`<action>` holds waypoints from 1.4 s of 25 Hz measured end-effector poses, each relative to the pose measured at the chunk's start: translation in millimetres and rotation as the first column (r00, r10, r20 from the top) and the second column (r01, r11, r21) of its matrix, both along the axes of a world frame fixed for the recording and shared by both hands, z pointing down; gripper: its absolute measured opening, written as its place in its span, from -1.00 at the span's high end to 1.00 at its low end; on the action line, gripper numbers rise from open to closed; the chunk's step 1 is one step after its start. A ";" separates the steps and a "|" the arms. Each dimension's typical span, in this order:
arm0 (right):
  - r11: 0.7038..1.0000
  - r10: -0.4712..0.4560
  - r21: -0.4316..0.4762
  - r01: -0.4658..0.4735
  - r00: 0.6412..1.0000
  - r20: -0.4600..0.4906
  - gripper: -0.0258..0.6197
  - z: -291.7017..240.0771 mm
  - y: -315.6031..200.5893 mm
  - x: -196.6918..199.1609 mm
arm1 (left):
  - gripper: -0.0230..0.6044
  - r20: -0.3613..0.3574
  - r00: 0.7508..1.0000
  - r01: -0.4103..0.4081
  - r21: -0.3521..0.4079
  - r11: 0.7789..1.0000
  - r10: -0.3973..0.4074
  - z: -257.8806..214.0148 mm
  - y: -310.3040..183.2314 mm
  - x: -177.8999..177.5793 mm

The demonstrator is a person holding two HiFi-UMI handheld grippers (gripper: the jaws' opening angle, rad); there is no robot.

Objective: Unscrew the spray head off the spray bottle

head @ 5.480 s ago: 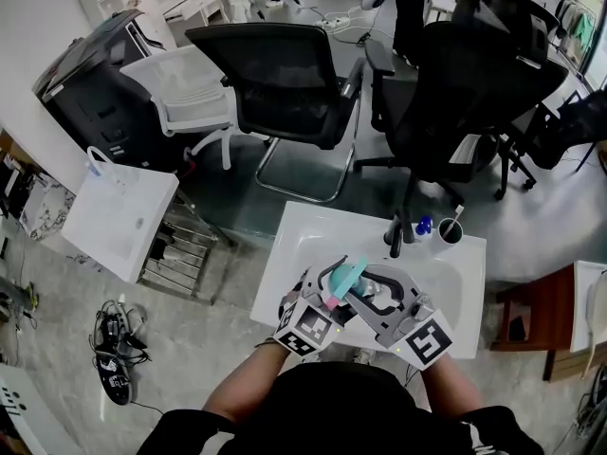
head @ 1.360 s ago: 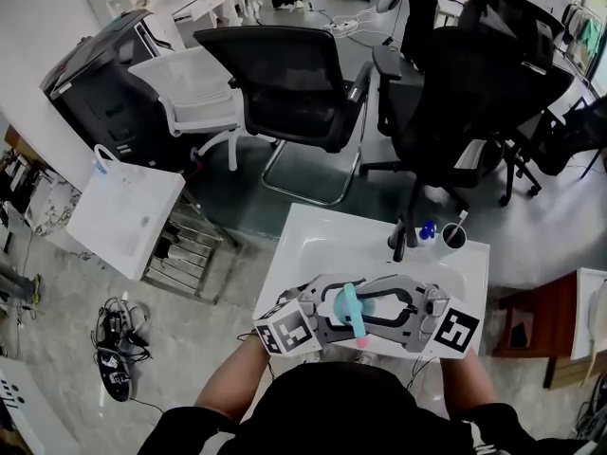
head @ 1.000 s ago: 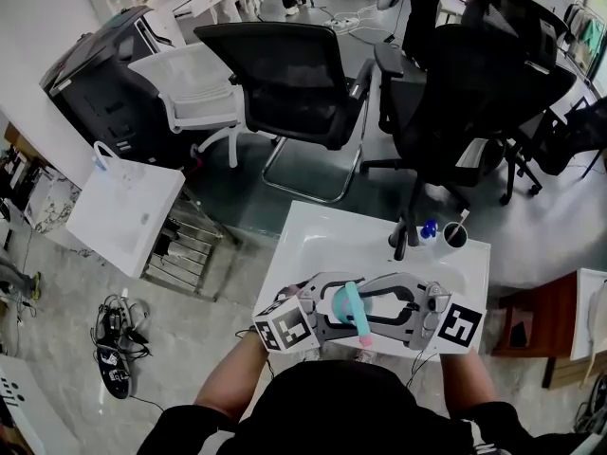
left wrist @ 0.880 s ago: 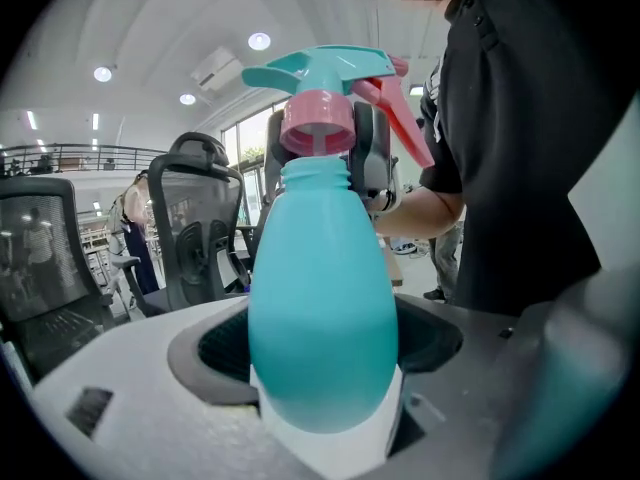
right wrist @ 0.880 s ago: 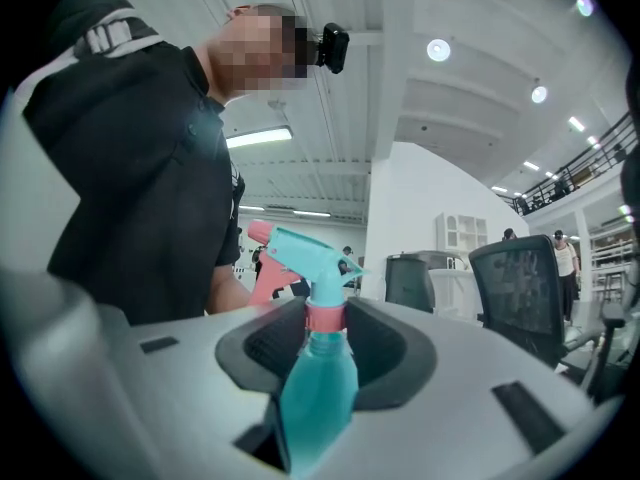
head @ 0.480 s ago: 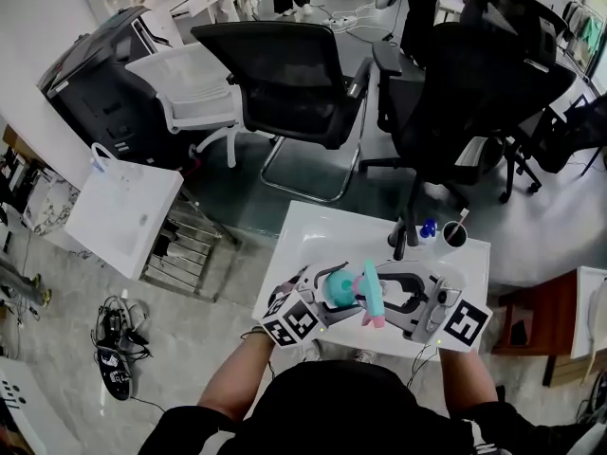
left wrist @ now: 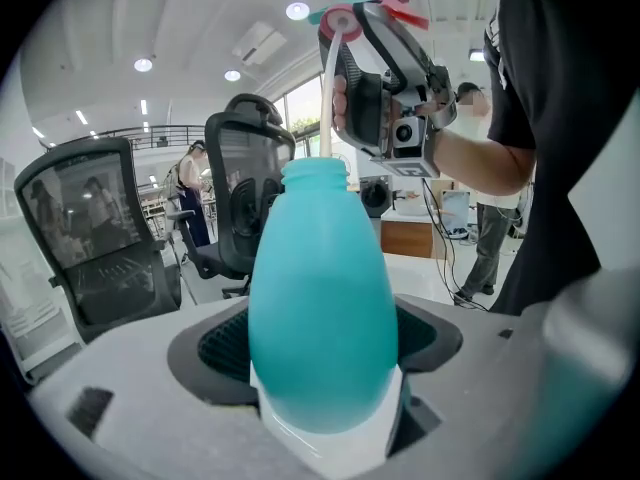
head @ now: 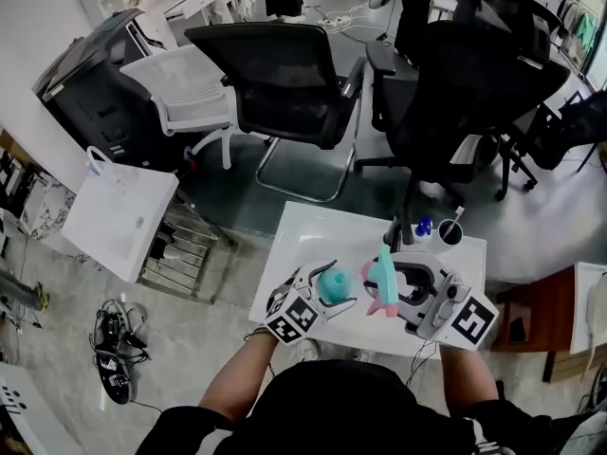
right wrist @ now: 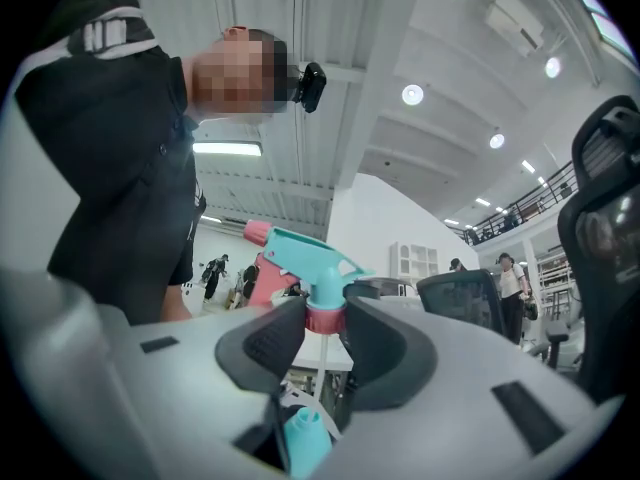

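We judge the unscrewing done: the left gripper (head: 329,289) clenches its fingers on the spray bottle (left wrist: 320,298) above the counter (head: 305,227). The right gripper (head: 393,282) grasps the freed spray head (right wrist: 312,253) by its collar. Next we lift the dip tube (left wrist: 328,98) clear.

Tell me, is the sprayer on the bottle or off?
Off. The bottle in the left gripper has a bare neck; the right gripper holds the spray head apart.

Counted: one teal bottle (head: 332,281); one spray head (head: 382,271); two grippers, left gripper (head: 334,288) and right gripper (head: 391,288). One white counter (head: 313,230). One cup (head: 450,231). One white chair (head: 185,88). Nearest, two black chairs: middle chair (head: 275,69), right-hand chair (head: 474,74).
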State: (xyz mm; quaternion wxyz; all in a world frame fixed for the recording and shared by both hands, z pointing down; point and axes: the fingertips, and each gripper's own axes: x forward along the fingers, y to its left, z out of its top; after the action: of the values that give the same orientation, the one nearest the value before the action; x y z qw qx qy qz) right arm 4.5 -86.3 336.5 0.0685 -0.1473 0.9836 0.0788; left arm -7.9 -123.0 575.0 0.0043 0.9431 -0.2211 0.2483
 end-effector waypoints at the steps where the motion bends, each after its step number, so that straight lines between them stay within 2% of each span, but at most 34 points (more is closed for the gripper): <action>1: 1.000 0.008 0.001 -0.008 1.000 0.008 0.50 -1.7 -1.4 2.1 | -0.34 0.005 1.000 0.003 -0.004 1.000 -0.003 1.9 0.0 0.4; 10: 0.998 0.068 -0.011 -0.067 0.996 0.056 0.50 -13.4 -13.4 18.2 | -0.34 0.013 0.993 0.114 -0.031 0.993 -0.114 19.7 -18.0 -7.0; 13: 0.994 0.111 -0.023 -0.110 0.991 0.074 0.50 -16.2 -20.3 24.4 | -0.34 0.021 0.990 0.144 -0.037 0.989 -0.143 24.9 -23.3 -10.9; 18: 0.979 0.203 0.013 -0.205 0.974 0.104 0.50 -21.0 -34.2 38.7 | -0.34 0.019 0.981 0.193 -0.031 0.981 -0.192 27.9 -32.5 -17.2; 28: 0.938 0.346 -0.020 -0.346 0.936 0.059 0.50 2.5 -47.1 54.6 | -0.34 -0.078 0.955 0.289 0.043 0.956 -0.285 -18.5 -55.3 -25.9; 35: 0.914 0.403 -0.051 -0.402 0.914 0.032 0.50 23.6 -51.2 61.1 | -0.34 -0.164 0.924 0.363 0.097 0.927 -0.345 -57.6 -67.1 -36.5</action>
State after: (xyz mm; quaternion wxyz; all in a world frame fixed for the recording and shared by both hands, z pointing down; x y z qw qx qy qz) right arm 65.7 -137.5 360.2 0.0681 -0.3495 0.9321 0.0667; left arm -44.4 -190.1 517.3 0.0055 0.9014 -0.4022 0.1602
